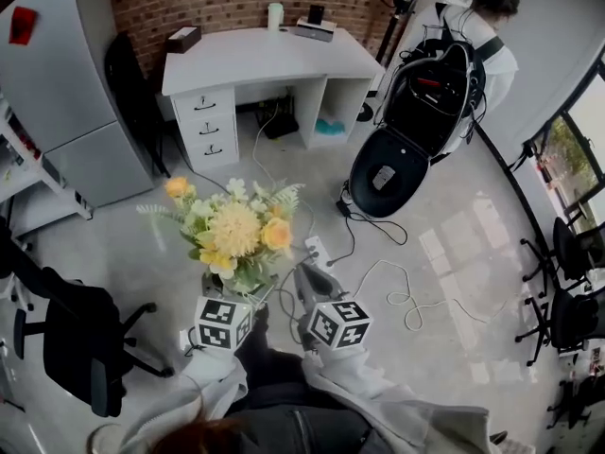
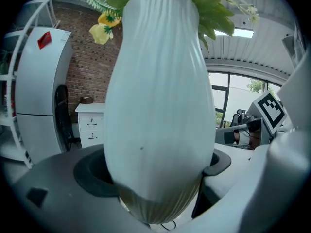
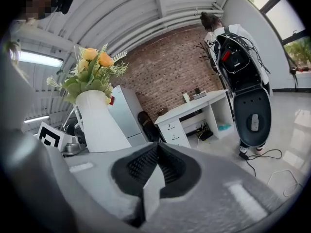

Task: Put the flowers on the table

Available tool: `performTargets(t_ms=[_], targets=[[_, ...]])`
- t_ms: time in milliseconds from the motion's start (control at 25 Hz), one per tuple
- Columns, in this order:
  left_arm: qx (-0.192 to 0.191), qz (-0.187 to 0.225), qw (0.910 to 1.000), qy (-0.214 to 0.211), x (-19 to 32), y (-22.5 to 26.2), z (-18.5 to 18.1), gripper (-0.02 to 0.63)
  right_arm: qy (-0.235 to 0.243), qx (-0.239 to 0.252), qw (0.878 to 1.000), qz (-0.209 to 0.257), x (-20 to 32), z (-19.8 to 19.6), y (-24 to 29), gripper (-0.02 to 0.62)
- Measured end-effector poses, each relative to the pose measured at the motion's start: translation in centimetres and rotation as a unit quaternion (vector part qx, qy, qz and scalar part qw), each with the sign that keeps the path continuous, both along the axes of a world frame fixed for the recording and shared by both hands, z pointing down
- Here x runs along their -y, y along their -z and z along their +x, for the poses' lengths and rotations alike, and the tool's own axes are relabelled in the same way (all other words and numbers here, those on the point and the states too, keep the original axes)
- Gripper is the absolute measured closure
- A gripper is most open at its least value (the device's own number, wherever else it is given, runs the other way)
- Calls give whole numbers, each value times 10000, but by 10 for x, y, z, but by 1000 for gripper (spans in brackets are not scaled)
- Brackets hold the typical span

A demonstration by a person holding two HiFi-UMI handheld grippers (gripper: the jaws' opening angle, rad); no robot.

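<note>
Bouquet of yellow, orange and cream flowers [image 1: 236, 227] with green leaves, standing upright in white ribbed vase [image 2: 158, 106], vase gripped between jaws of left gripper [image 2: 155, 174], carried in the air, well apart from white tabletop [image 1: 255, 60] with three drawers.

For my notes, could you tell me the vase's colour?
White vase, finely ribbed; best in the left gripper view.

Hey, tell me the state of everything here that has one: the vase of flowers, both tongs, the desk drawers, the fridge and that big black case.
vase of flowers: gripped around its body, off the floor
left tongs: shut on the vase of flowers
right tongs: shut, nothing between them
desk drawers: all closed
fridge: doors closed
black case: hanging open
</note>
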State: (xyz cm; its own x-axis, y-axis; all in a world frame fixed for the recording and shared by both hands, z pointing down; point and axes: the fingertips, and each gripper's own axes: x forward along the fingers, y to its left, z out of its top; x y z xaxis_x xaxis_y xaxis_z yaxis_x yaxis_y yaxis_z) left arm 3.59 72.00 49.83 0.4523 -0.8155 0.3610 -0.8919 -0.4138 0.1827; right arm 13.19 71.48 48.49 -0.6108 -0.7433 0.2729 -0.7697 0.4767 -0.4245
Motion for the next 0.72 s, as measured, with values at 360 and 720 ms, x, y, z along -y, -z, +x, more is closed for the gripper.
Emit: performTargets(t_ms=[360,720], targets=[[-54,15,9997,-256,91,-2,14,121,-128,-70,9998,98,87,4,3,595],[-68,42,9993,-378,206,11,-8,121,-310,-39,9995,73,206,-13,13,595]])
